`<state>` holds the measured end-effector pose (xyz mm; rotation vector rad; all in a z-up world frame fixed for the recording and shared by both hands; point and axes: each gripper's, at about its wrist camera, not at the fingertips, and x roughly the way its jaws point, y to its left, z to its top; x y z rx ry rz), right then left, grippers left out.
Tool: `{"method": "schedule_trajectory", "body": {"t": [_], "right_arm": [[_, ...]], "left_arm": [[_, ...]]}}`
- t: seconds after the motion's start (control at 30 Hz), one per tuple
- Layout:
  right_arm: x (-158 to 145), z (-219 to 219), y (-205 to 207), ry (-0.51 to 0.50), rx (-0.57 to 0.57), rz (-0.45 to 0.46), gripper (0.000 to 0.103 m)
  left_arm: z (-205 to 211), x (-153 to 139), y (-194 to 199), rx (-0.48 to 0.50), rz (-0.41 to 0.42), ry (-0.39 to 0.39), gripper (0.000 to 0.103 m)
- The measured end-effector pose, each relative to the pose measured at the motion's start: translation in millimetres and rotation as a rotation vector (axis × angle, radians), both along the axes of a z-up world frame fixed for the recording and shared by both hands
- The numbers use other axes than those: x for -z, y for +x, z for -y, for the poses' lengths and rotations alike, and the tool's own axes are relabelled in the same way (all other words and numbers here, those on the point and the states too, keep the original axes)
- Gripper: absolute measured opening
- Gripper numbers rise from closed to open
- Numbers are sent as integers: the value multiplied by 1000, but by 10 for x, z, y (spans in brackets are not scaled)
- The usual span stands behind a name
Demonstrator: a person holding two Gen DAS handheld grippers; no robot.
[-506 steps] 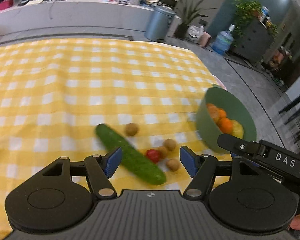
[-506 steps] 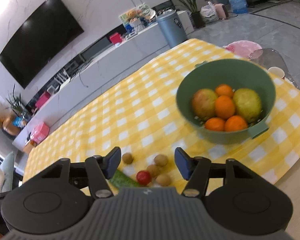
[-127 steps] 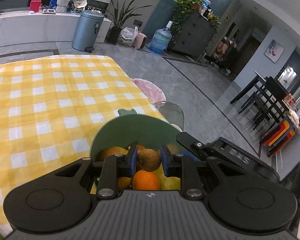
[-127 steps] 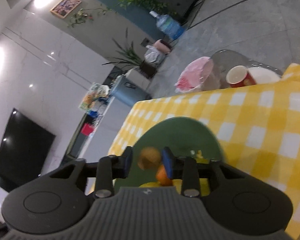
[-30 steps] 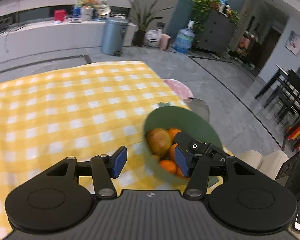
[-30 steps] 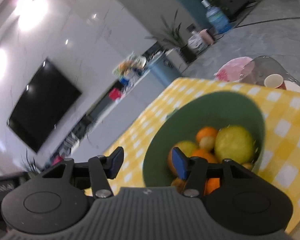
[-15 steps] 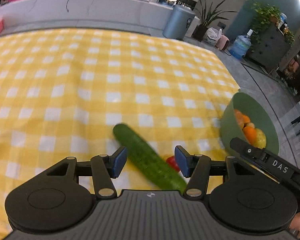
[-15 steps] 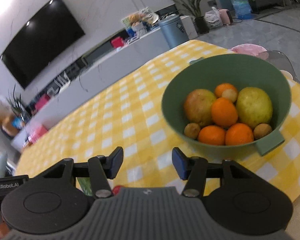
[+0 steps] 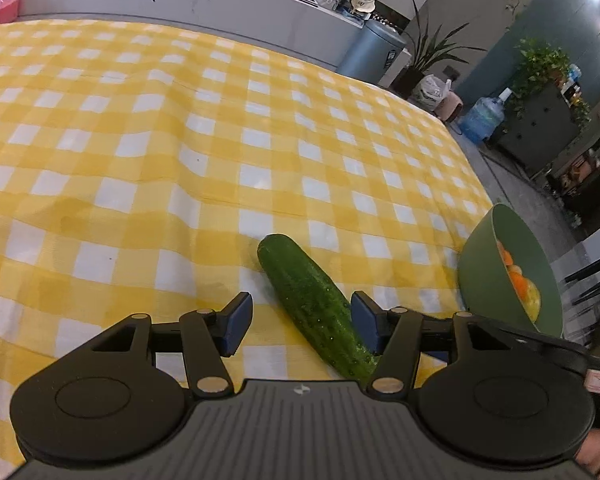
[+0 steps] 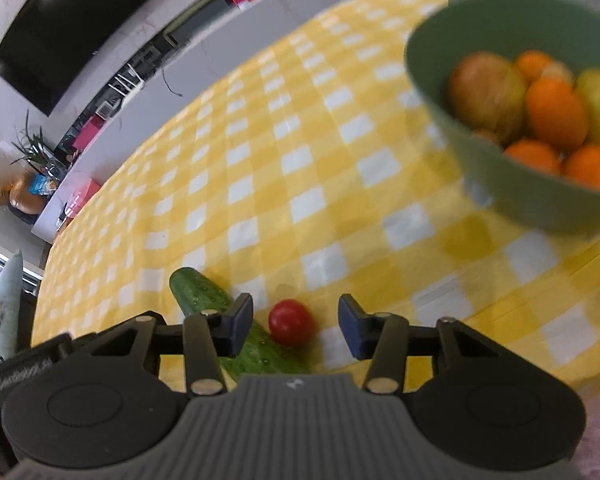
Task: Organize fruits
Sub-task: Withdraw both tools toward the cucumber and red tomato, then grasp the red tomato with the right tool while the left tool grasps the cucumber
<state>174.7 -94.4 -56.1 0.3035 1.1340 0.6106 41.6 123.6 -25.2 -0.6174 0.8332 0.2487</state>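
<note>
Left gripper jaws apart astride cucumber, ungripped, right gripper jaws just closing, cherry tomato between, untouched, green bowl beyond

Small brown fruits: gone from the tablecloth; only cucumber and cherry tomato left there. Left gripper: moved from bowl to straddle cucumber. Right gripper: jaws just closing, tomato between, untouched.

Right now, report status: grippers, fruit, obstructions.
Left gripper open over long green cucumber. Right gripper open, just been closing, around small red tomato. Nothing blocking.
</note>
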Motion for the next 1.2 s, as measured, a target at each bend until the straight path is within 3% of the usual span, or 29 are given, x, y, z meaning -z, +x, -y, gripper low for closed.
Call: {"method": "schedule_trajectory", "body": {"t": [0.13, 0.23, 0.33, 0.6, 0.73, 0.97, 1.2], "right_arm": [[59, -175, 25, -57, -2, -17, 34], [41, -271, -36, -105, -27, 19, 31], [22, -285, -55, -106, -37, 30, 23], [-71, -8, -61, -152, 96, 84, 23], [-29, -76, -56, -224, 79, 87, 26], [21, -130, -28, -238, 52, 90, 25], [19, -132, -25, -229, 50, 90, 24]], "left_arm": [[-49, 52, 4, 2, -1, -23, 68], [-89, 98, 1, -6, -7, -42, 68], [-109, 113, -9, -8, -10, -54, 68], [-74, 104, -28, 7, -10, -57, 68], [-42, 121, -16, 18, -20, -55, 68], [-25, 137, -18, 23, -25, -57, 68], [35, 211, 13, -4, -37, -186, 69]]}}
